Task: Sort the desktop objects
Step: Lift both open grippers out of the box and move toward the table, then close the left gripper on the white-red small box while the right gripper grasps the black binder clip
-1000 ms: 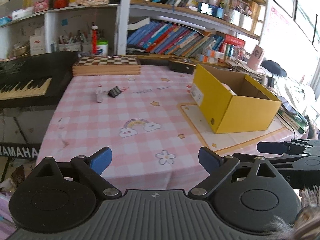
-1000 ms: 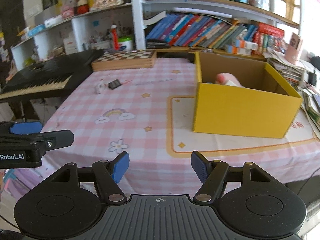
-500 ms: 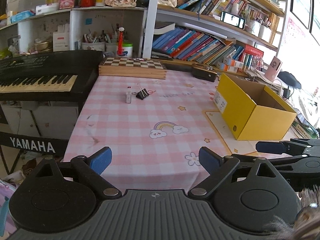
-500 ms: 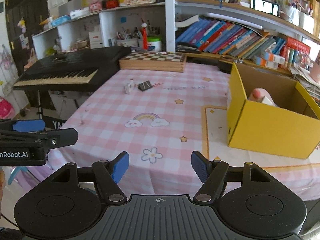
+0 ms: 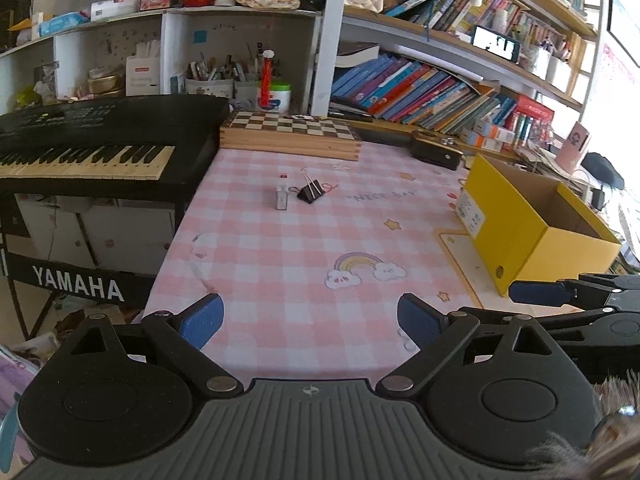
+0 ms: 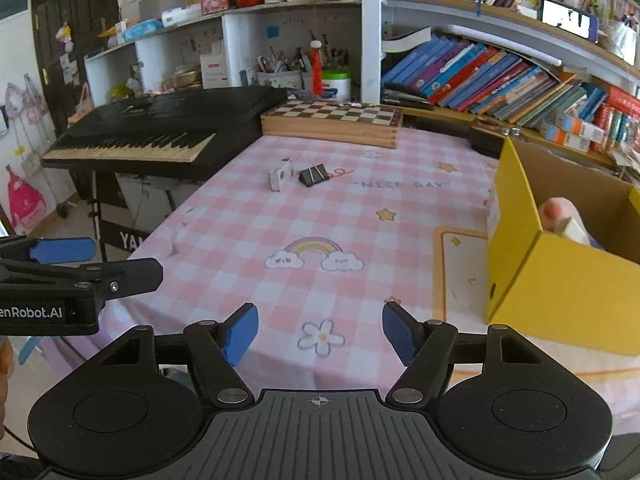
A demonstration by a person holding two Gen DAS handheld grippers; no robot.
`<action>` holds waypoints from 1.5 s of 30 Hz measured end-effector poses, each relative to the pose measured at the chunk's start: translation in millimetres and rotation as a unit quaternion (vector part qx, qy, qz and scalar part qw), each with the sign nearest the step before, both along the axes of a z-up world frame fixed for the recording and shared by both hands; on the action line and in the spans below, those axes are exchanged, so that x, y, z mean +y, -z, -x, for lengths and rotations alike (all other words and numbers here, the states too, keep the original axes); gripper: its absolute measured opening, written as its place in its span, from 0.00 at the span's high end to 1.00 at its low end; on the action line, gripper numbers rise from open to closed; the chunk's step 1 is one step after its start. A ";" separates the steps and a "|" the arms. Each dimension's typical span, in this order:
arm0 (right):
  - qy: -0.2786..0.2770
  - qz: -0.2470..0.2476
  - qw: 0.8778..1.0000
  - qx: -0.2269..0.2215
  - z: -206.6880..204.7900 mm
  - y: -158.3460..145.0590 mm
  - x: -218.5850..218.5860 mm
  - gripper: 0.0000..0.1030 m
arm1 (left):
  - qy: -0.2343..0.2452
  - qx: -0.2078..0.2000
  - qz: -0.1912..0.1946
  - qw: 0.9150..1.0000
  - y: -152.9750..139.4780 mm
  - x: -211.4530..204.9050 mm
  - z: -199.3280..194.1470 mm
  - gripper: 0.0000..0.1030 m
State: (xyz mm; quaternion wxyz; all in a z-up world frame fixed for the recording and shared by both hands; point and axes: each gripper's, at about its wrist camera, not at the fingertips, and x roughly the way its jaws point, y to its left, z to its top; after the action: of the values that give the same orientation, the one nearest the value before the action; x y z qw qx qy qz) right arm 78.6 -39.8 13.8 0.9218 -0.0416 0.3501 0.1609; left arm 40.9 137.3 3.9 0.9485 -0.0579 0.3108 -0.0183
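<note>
Both hand-held grippers, left and right, released, nothing between jaws, at the worktop's near edge. Binder clip and small white box lie just beside each other toward the far edge; yellow box at the right edge.

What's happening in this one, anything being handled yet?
Nothing is held yet. A person holds both tools out near the front edge of the pink checked tablecloth; the left gripper and the right gripper are open and empty. A black binder clip and a small white box lie side by side far across the cloth, unsorted. The open yellow cardboard box on the right already has a few items inside.
</note>
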 end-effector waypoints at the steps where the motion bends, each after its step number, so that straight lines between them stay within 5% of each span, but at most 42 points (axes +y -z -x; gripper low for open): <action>1: -0.001 -0.001 1.000 0.000 -4.4 0.4 -0.3 0.32 | -0.001 0.000 0.000 1.000 -0.1 -0.1 -4.8 0.09; 19: -0.011 -0.047 0.999 0.015 -116.2 5.5 -22.3 0.32 | -0.047 0.020 -0.022 0.998 2.0 -14.1 -107.0 0.09; 37: -0.158 -0.001 0.987 0.037 -225.3 20.1 19.3 0.32 | -0.096 0.047 -0.039 0.994 18.0 4.9 -199.0 0.09; 41: -0.184 0.016 0.982 0.047 -248.7 32.4 31.1 0.32 | -0.105 0.052 -0.032 0.993 27.7 13.7 -222.2 0.16; 45: -0.207 0.038 0.976 0.055 -268.4 48.1 42.7 0.32 | -0.097 0.065 -0.007 0.993 40.0 20.1 -246.3 0.34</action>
State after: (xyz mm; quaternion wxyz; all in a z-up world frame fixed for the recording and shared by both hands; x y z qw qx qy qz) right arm 347.0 2.9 -34.3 0.8454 -0.1393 0.3900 0.3373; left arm 287.1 157.5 -36.1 0.9239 -0.0825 0.3650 0.0794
